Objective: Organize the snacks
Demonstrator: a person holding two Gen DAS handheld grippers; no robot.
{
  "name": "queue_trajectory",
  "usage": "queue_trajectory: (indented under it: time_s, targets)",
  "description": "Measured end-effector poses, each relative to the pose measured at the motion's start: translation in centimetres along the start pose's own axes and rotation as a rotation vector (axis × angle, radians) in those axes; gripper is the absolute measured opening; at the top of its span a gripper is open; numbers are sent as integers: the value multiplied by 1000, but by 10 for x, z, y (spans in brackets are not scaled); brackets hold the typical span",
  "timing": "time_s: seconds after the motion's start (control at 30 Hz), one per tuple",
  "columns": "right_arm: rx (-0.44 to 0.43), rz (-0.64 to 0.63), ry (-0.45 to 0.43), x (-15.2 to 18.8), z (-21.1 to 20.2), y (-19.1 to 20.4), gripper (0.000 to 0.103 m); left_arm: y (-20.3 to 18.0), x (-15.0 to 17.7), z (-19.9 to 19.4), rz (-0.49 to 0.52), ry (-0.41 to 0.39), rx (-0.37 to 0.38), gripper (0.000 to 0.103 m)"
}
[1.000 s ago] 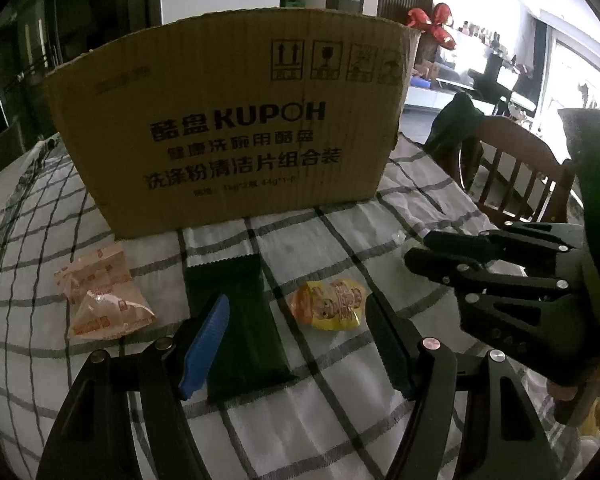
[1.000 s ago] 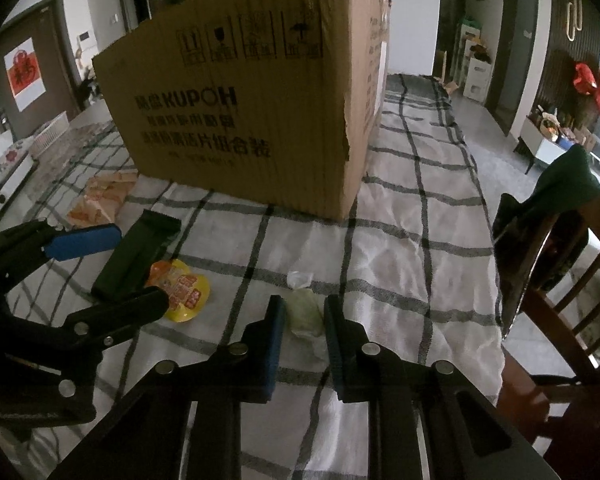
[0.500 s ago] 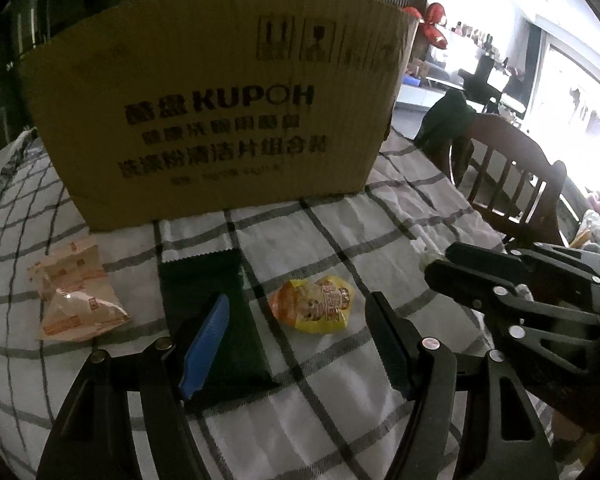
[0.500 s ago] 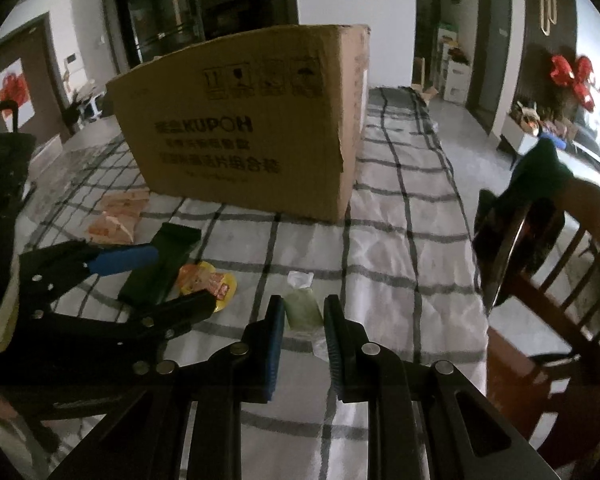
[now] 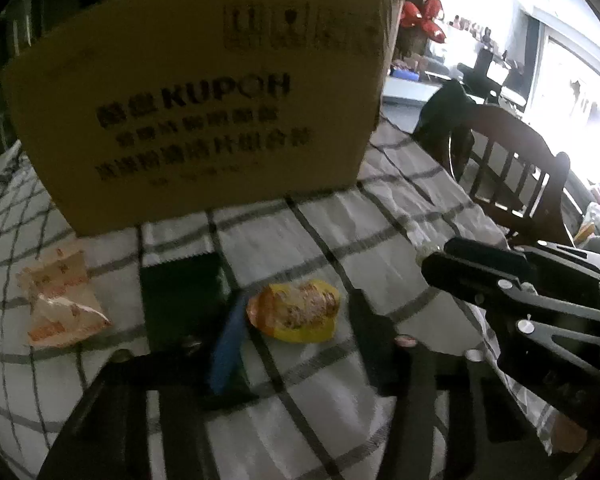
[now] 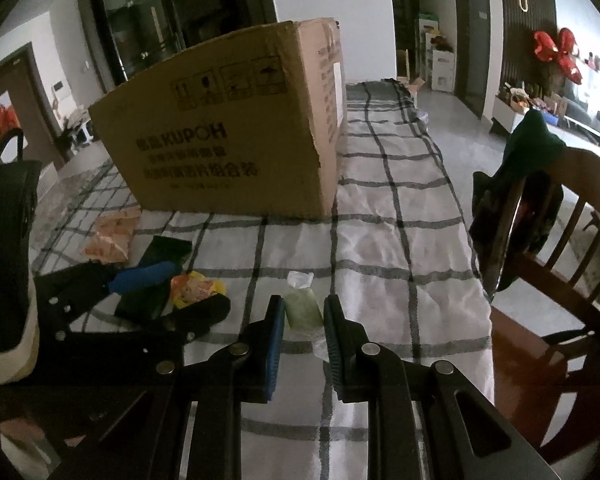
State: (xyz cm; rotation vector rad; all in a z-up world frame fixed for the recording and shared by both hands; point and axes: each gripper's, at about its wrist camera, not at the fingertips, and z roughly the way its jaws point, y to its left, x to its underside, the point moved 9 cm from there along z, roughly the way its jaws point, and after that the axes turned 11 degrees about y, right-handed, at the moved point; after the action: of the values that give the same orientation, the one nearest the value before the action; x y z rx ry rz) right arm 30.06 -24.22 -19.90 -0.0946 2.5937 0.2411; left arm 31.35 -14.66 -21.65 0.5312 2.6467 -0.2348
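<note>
Left tool (image 5: 296,316) now closing around yellow snack (image 5: 296,312), right tool (image 6: 302,312) pinching green packet (image 6: 302,310), box (image 6: 228,140) behind.

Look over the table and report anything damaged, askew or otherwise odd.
The cardboard box has a ragged tear running down its near right corner edge. The checked tablecloth is creased and rumpled toward the chair side. The snacks lie loose in front of the box; the dark green packet lies flat. Nothing is spilled.

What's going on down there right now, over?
Right gripper shut on pale green snack. Left gripper closing around yellow snack, pads not yet touching. Cardboard box ahead, nothing blocking.
</note>
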Motion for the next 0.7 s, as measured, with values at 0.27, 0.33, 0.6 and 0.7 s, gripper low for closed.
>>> queue_trajectory:
  time_s: [0.27, 0.33, 0.6, 0.7]
  targets:
    - [-4, 5, 0, 3, 0, 1, 22, 0, -1, -1, -5, -24, -1, 41]
    - [-8, 5, -1, 4, -1, 1, 22, 0, -1, -2, -1, -28, -4, 40]
    - [-20, 2, -12, 2, -6, 6, 22, 5, 1, -19, -17, -70, -35, 39]
    - [-24, 6, -26, -2, -11, 8, 22, 9, -1, -32, -31, -91, -41, 39]
